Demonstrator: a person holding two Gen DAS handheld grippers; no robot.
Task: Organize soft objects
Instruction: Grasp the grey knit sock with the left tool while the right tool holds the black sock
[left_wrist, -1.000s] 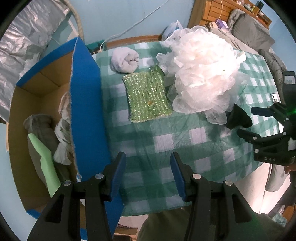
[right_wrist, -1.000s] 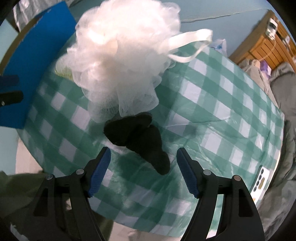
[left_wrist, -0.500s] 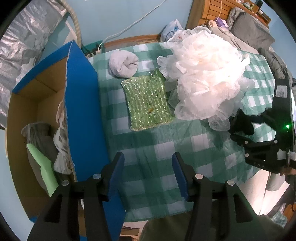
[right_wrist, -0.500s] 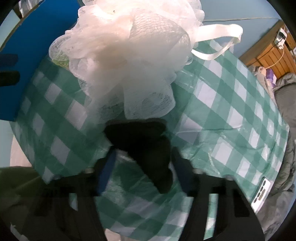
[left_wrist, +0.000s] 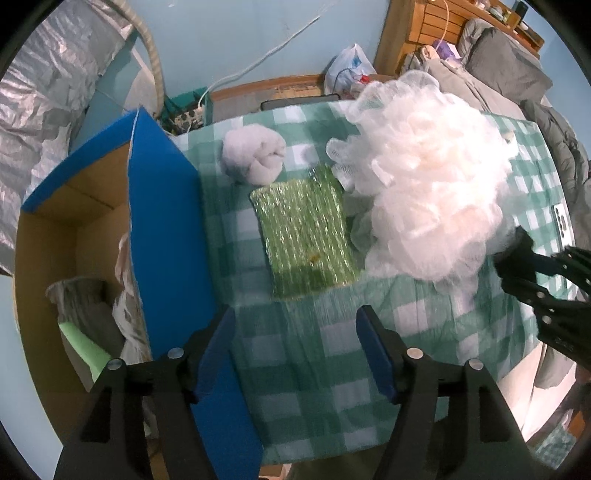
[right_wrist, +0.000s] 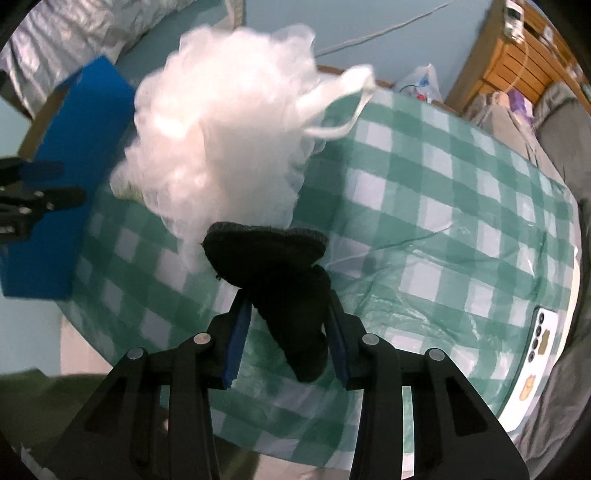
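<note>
My right gripper (right_wrist: 286, 332) is shut on a black sock (right_wrist: 280, 269), lifted a little off the green-checked tablecloth (right_wrist: 461, 206). Just behind the sock sits a big white mesh bath pouf (right_wrist: 225, 136) with a ribbon loop. In the left wrist view my left gripper (left_wrist: 295, 339) hovers over the cloth, its jaws opening with nothing between them. Ahead of it lie a green sponge pad (left_wrist: 304, 236), a rolled white cloth (left_wrist: 255, 157) and the pouf (left_wrist: 432, 192). The right gripper (left_wrist: 517, 258) shows at the right edge beside the pouf.
A blue cardboard box (left_wrist: 162, 229) stands open at the table's left edge, with grey and white soft items and a pale green piece inside. A phone (right_wrist: 535, 343) lies near the right table edge. Bedding and a wooden shelf are behind.
My right gripper closed around the black sock and raised it slightly. The left gripper's jaws widened and it drifted toward the green pad.
</note>
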